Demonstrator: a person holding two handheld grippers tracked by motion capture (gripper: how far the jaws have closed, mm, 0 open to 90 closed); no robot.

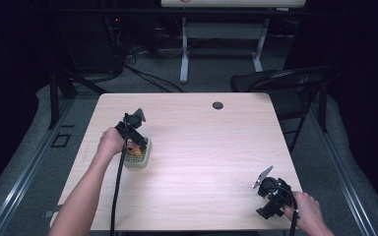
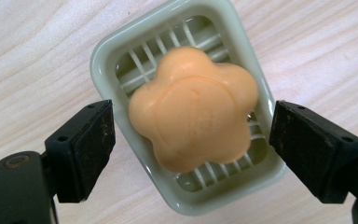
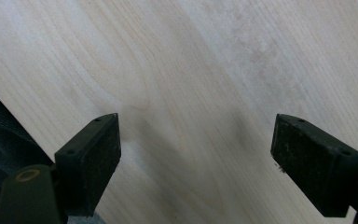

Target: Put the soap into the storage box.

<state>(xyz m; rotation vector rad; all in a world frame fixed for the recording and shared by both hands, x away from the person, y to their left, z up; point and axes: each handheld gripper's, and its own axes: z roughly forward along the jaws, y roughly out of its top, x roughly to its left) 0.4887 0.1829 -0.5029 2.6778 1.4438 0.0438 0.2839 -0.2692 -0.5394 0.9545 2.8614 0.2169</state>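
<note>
A pale wood-grain desk [image 1: 202,162] stands in a dim room with grey flooring. At its near right corner the right gripper [image 3: 196,163] hangs over bare wood, jaws wide and holding nothing. On the desk's left side the left gripper [image 2: 191,154] hovers over a pale green soap dish [image 2: 103,60], jaws parted on either side without touching the orange flower-shaped soap [image 2: 193,109] lying on its slats. Beyond the desk stands a black chair [image 1: 280,81].

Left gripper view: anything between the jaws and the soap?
Nothing visible. The orange soap lies in the green soap dish, and the left gripper hangs over it with jaws apart, pads clear of both.
</note>
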